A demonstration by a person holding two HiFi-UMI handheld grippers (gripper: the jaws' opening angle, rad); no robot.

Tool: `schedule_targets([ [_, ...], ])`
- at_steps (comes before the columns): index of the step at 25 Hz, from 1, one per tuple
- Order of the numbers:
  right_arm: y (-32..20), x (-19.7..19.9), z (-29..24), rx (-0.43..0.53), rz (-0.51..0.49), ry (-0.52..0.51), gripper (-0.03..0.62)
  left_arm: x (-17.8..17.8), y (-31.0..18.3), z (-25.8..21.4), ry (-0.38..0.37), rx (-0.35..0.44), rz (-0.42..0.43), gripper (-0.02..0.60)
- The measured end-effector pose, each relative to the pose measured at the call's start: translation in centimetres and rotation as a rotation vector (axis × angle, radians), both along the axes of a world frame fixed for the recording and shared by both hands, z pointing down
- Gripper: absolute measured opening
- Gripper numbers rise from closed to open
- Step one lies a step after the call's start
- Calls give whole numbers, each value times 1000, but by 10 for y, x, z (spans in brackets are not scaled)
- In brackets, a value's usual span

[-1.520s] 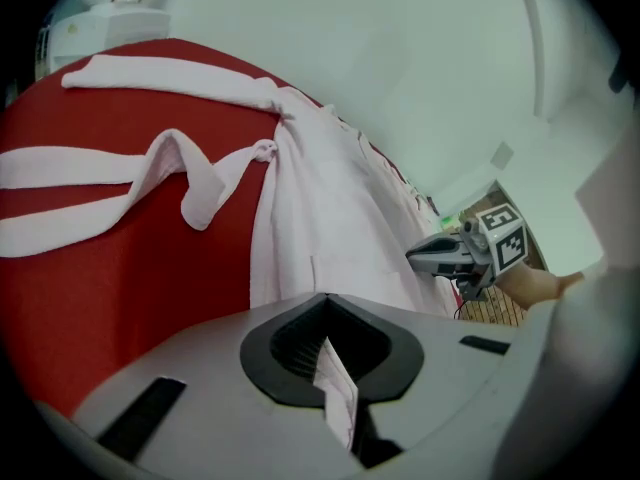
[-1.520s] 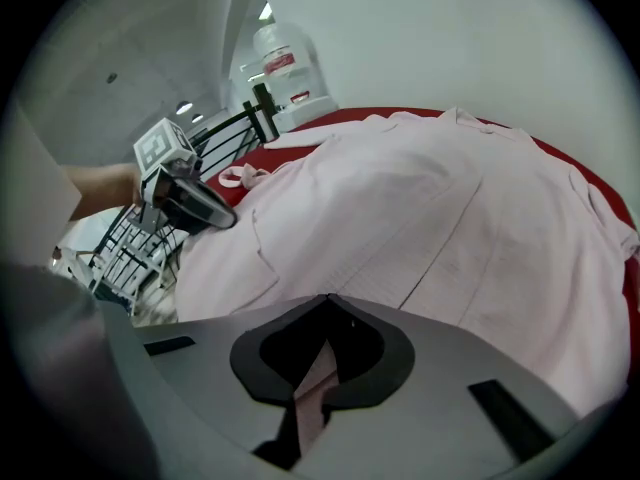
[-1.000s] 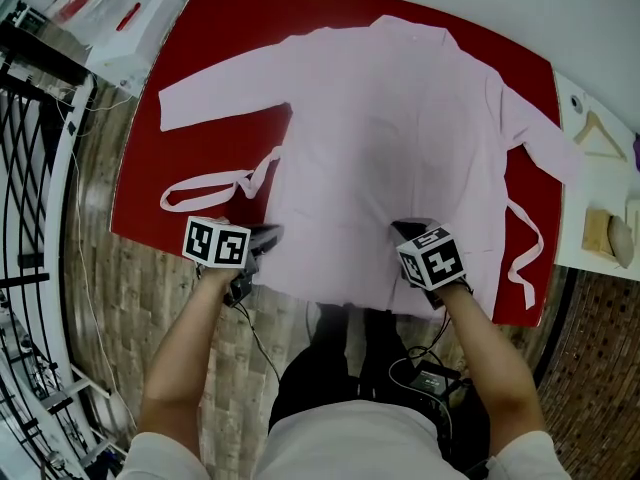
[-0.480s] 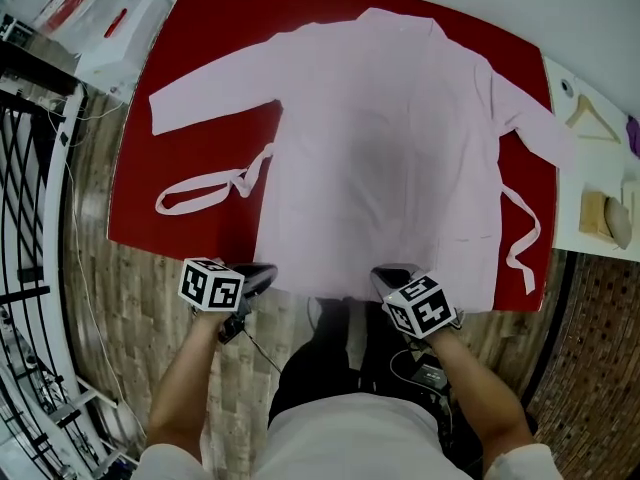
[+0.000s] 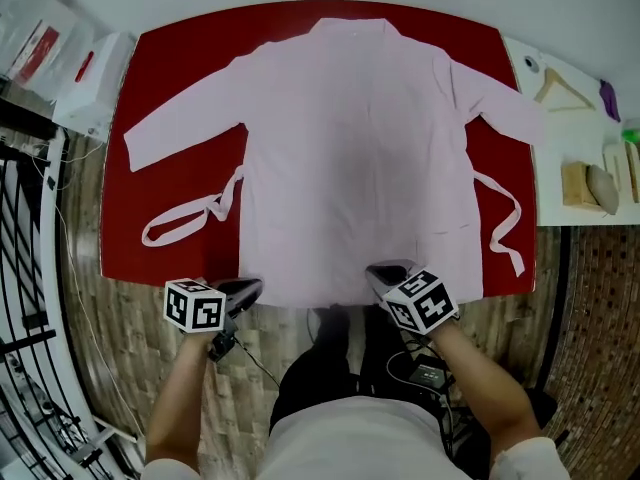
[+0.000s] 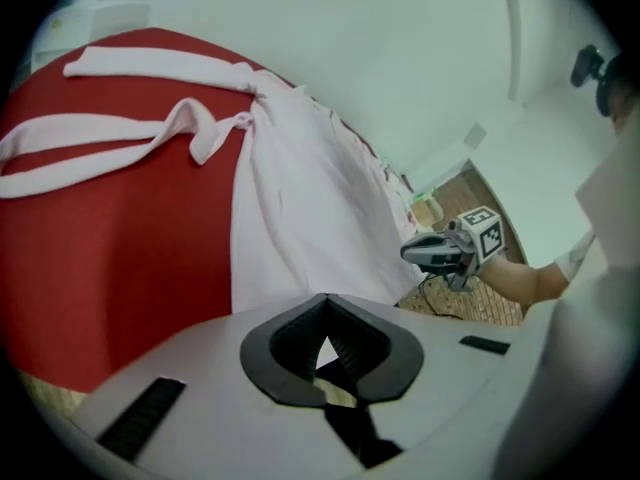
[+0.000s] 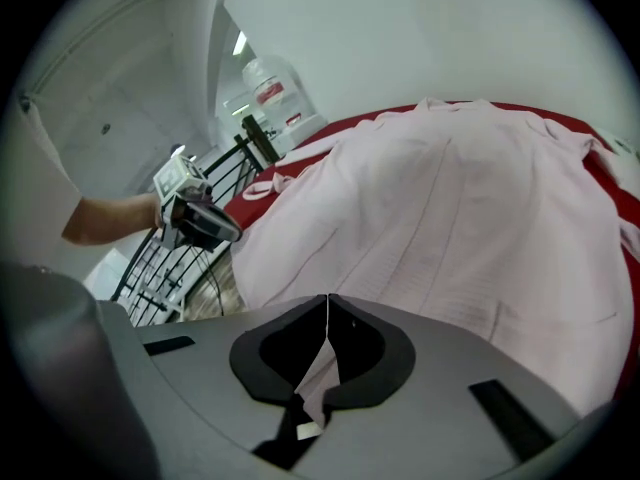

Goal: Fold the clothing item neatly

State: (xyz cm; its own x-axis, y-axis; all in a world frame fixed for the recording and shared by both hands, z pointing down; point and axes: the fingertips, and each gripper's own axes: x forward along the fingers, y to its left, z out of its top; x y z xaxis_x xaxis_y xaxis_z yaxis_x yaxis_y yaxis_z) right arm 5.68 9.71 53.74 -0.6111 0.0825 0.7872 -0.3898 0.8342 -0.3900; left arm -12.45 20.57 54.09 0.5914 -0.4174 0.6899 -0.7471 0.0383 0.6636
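Left tongs [image 5: 256,287] and right tongs [image 5: 377,272] drawn back toward the person, pink robe [image 5: 350,158] dragged along, hem now at the red tabletop's [image 5: 185,263] near edge, sleeves spread flat, both tongs pressed together pinching the hem.

White T-shirt [image 5: 345,446], dark trousers [image 5: 310,383]; grey left gripper [image 5: 252,287] and right gripper [image 5: 378,271], black-and-white marker cubes [image 5: 195,306].
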Motion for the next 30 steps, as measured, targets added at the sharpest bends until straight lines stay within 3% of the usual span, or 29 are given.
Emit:
schedule_targets([
  [5,-83,40,-16,84,165,4,12,21,-71,-50,40,163,44,5],
  [11,-185,75,-19,170,330,7,12,65,-202,-62,-5,323,140,5],
  [19,-244,78,-8,171,354,11,12,106,-301,-46,-4,335,197,5],
  [30,-298,66,-6,215,411,-1,12,105,-422,-35,-89,365,191,5],
])
